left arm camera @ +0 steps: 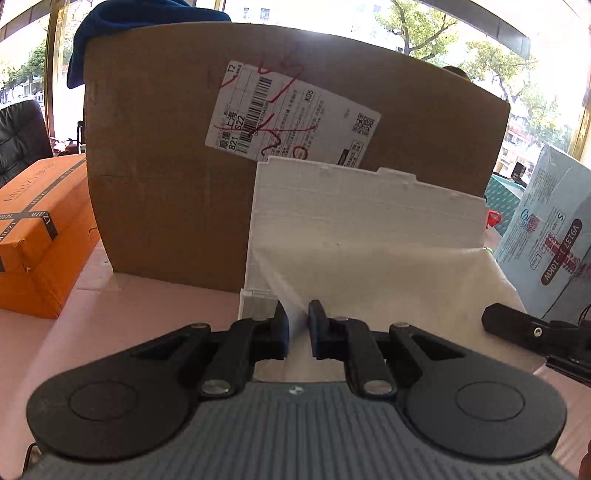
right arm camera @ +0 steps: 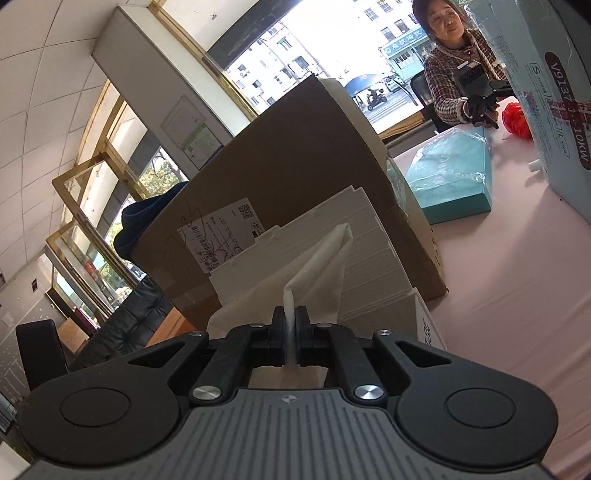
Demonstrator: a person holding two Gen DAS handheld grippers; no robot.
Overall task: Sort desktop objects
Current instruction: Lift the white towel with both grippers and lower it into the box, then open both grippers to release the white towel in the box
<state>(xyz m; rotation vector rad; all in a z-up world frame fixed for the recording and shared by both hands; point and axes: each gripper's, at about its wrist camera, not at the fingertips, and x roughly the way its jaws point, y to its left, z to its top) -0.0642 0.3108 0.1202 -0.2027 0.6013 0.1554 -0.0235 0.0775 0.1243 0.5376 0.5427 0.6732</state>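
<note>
- two grippers are working one white cloth (left arm camera: 369, 266) at the near edge of the pink table (left arm camera: 155, 317).
- left gripper (left arm camera: 297, 328): its jaws are standing slightly apart with a fold of the cloth running between the blue pads; whether the pads are actually pressing the fold, i cannot tell.
- right gripper (right arm camera: 291, 332): its jaws are pressed together, pinching a thin upright edge of the white cloth (right arm camera: 317, 266), which is rising to a peak in front of it.
- white ribbed board (left arm camera: 362, 199) is standing upright behind the cloth, leaning against the brown cardboard box (left arm camera: 166, 177); the cloth is draping down over its lower part.
- shipping label (left arm camera: 291, 114) with red pen marks is showing on the front of the cardboard box.
- blue fabric (left arm camera: 110, 33) is lying over the box's top left corner.
- orange box (left arm camera: 40, 229) is sitting on the table to the left of the cardboard box.
- pale blue carton (left arm camera: 550, 236) is standing tilted at the right.
- teal packet in clear wrap (right arm camera: 454, 173) is lying on the table beyond the cardboard box in the right wrist view.
- woman in a checked jacket (right arm camera: 454, 66) is sitting at the far side of the table.
</note>
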